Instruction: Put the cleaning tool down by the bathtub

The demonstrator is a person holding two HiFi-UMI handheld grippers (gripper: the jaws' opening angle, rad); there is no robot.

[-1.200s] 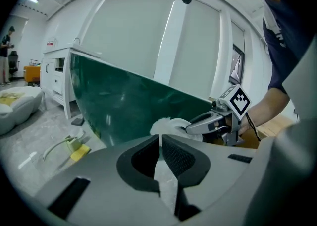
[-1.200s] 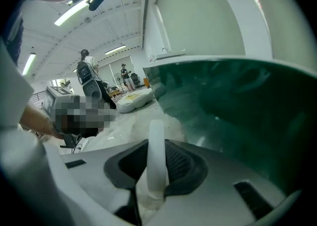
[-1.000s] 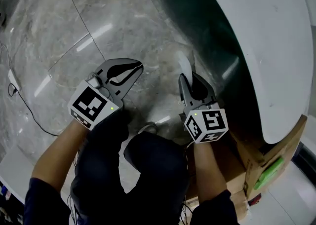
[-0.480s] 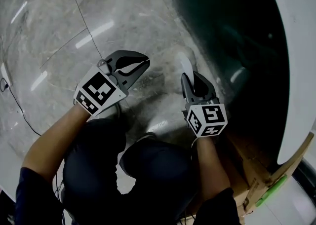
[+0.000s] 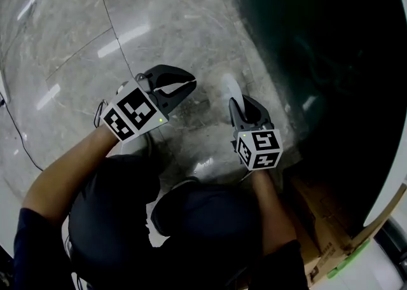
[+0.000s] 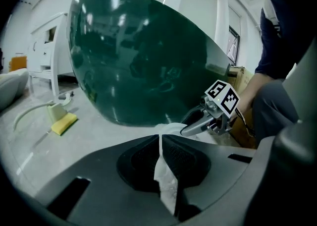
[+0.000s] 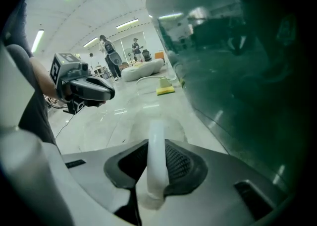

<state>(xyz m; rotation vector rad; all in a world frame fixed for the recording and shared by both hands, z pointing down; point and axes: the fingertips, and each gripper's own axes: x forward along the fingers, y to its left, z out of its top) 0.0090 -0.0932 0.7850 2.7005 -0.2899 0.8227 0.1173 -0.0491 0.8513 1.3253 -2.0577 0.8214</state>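
Right gripper view is showing your right hand-held gripper [image 7: 157, 143] clamping the cleaning tool [image 7: 155, 165] by its white handle, likely light, stiff and slippery, with the bathtub [image 7: 237, 61] just right of it, while your left hand-held gripper [image 6: 159, 138] is pinching a white scrap [image 6: 166, 185].

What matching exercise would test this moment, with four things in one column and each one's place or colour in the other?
Things
1. white cleaning tool
2. crumpled white scrap
3. sponge
4. bathtub

Place or colour
A. dark green and glossy
B. yellow, lying on the floor
C. clamped in the fingers of the left gripper
D. clamped in the fingers of the right gripper

Pairs: 1-D; 2-C; 3-B; 4-A
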